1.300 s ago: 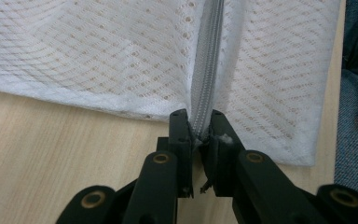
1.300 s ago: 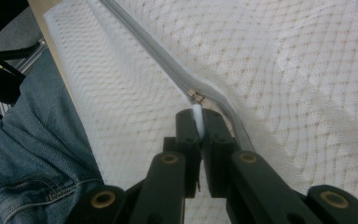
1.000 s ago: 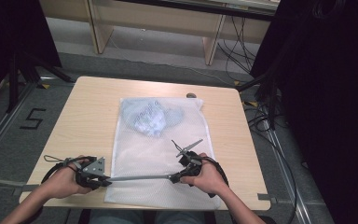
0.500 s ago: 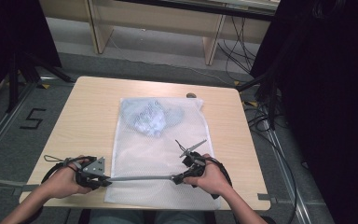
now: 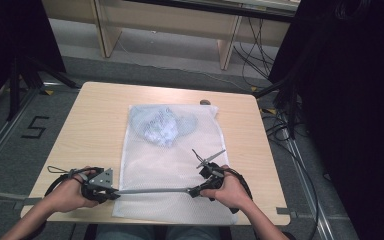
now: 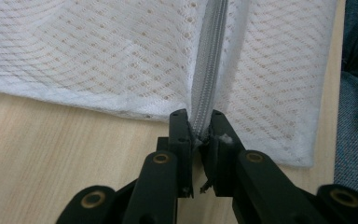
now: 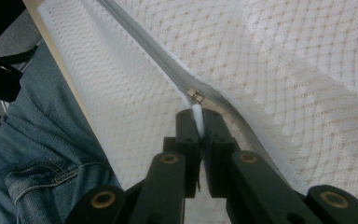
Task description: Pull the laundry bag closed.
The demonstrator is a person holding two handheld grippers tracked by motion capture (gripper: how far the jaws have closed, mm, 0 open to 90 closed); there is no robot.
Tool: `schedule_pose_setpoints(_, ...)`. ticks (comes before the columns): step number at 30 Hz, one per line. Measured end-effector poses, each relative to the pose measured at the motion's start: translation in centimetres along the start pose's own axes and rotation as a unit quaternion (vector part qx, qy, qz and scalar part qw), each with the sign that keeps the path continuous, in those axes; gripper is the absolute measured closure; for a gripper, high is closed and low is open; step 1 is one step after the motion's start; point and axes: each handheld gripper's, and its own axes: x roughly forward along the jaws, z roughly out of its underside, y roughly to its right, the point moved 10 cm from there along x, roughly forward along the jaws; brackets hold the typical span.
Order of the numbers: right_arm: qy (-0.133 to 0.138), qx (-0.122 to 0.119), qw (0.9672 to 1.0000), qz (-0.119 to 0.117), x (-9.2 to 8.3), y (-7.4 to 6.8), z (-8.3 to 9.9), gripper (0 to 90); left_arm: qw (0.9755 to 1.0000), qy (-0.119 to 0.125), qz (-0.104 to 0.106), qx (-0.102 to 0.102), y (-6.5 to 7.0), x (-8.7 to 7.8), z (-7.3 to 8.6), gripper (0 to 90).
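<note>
left gripper clamped on zipper end | mesh bag 12 o'clock | table 9 o'clock

A wooden table (pale) stands on grey floor.

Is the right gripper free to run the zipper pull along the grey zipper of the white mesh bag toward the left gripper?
Probably yes: the right gripper pinches the white zipper pull, the left gripper clamps the grey zipper, and nothing lies across it.
</note>
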Motion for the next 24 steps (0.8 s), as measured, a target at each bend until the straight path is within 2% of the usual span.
schedule_pose_setpoints(1,0.001,0.0,1.0,0.003,-0.05,0.15,0.03,87.0,0.9999,0.01,0.0,-0.012,0.17,0.13,-0.19,81.5)
schedule_pose_setpoints(2,0.002,0.001,1.0,0.003,-0.07,0.18,0.06,87.0,1.0,0.0,0.0,0.0,-0.01,0.01,0.0,81.5)
schedule_pose_setpoints(3,0.005,-0.006,1.0,0.001,-0.05,0.25,0.03,87.0,1.0,0.0,0.0,-0.001,0.0,0.01,-0.01,81.5)
schedule_pose_setpoints(6,-0.003,0.001,1.0,-0.008,-0.12,0.1,0.27,87.0,1.0,0.0,0.0,0.0,0.0,0.01,-0.01,81.5)
schedule_pose_setpoints(8,-0.001,0.005,1.0,0.001,-0.15,0.2,0.31,87.0,1.0,0.001,0.001,-0.002,0.06,0.02,-0.04,81.6)
schedule_pose_setpoints(9,0.001,-0.003,1.0,0.002,-0.08,0.36,0.28,87.0,1.0,0.001,0.001,-0.002,0.06,0.02,-0.04,81.5)
schedule_pose_setpoints(11,0.002,0.005,1.0,0.002,-0.15,0.35,0.36,87.0,1.0,0.001,0.001,-0.002,0.06,0.01,-0.03,81.6)
schedule_pose_setpoints(14,0.004,0.015,0.9998,-0.014,-0.2,-0.01,0.41,87.0,1.0,0.001,0.001,-0.002,0.06,0.01,-0.04,81.5)
schedule_pose_setpoints(16,0.004,0.019,0.9997,-0.012,-0.25,-0.02,0.48,87.0,1.0,0.0,0.0,-0.001,0.01,0.01,-0.01,81.5)
schedule_pose_setpoints(18,0.003,0.003,1.0,0.002,-0.28,0.53,0.57,87.0,1.0,0.0,0.001,-0.002,0.05,0.01,-0.03,81.6)
schedule_pose_setpoints(19,-0.006,0.011,0.9999,0.0,-0.34,0.49,0.78,87.0,1.0,0.0,0.001,-0.002,0.06,0.02,-0.04,81.5)
schedule_pose_setpoints(21,-0.001,0.003,1.0,-0.002,-0.38,0.59,0.76,87.0,1.0,0.0,0.0,-0.001,0.01,0.02,-0.03,81.5)
schedule_pose_setpoints(22,0.0,0.008,1.0,0.003,-0.45,0.73,0.83,87.0,1.0,0.0,0.001,-0.002,0.01,0.02,-0.03,81.5)
schedule_pose_setpoints(24,-0.001,0.012,0.9999,-0.005,-0.56,0.67,0.96,87.0,1.0,0.0,0.001,-0.002,0.01,0.03,-0.03,81.6)
